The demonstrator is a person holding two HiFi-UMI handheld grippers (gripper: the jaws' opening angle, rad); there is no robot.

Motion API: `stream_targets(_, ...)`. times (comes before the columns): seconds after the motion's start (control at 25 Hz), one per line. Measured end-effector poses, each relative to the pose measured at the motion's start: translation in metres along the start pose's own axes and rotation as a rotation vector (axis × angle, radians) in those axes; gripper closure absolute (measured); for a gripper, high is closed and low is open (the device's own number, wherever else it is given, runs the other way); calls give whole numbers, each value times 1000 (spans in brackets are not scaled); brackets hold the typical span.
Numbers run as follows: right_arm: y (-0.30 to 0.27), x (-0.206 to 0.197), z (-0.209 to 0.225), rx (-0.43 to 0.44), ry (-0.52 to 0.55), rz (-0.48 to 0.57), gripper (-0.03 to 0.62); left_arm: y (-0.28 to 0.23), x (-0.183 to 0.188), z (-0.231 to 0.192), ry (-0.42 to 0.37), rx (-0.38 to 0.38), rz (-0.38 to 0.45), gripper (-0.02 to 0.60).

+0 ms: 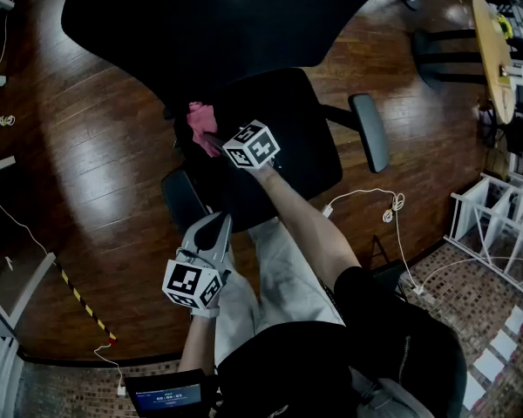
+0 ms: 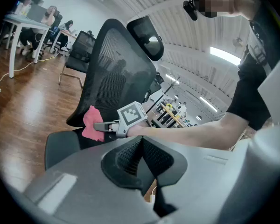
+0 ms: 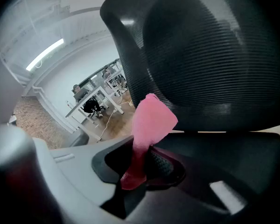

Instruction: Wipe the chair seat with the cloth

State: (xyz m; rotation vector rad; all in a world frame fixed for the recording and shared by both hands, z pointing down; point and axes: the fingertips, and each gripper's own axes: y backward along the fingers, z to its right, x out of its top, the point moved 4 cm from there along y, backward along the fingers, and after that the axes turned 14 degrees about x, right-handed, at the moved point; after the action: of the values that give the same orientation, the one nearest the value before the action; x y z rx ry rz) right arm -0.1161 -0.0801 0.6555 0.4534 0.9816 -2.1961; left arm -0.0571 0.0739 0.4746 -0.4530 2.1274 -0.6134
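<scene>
A black office chair stands on the wooden floor, its seat point(image 1: 288, 146) below the mesh backrest point(image 1: 218, 16) in the head view. My right gripper point(image 1: 212, 138) reaches over the seat's rear left part and is shut on a pink cloth point(image 1: 199, 118). In the right gripper view the cloth point(image 3: 150, 122) sticks up from between the jaws, just above the seat point(image 3: 233, 157) and in front of the backrest point(image 3: 205, 55). My left gripper point(image 1: 218, 229) hangs back near the seat's front edge, shut on nothing. From the left gripper view the cloth point(image 2: 90, 123) shows beside the seat point(image 2: 60, 146).
Armrests flank the seat, one on the right point(image 1: 370, 131) and one on the left point(image 1: 183, 200). White cables point(image 1: 388, 205) trail over the floor. A wooden table point(image 1: 492, 55) and a white rack point(image 1: 497, 225) stand at the right. Striped tape point(image 1: 83, 301) crosses the floor at lower left.
</scene>
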Motion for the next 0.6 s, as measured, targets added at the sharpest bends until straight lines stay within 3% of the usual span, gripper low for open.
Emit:
stream_targets(0.16,-45,6,20,13,-4,-36,528,-5,1,-17,9,-32,16,589)
stream_targets(0.36,-87,-9,26,102,-78,-90,528,-7,1,-21,26,-41,23,589)
stream_targets(0.6,-75,-24,67,6,-76,-133,528,-20,-1,-9,21,-34,21,589)
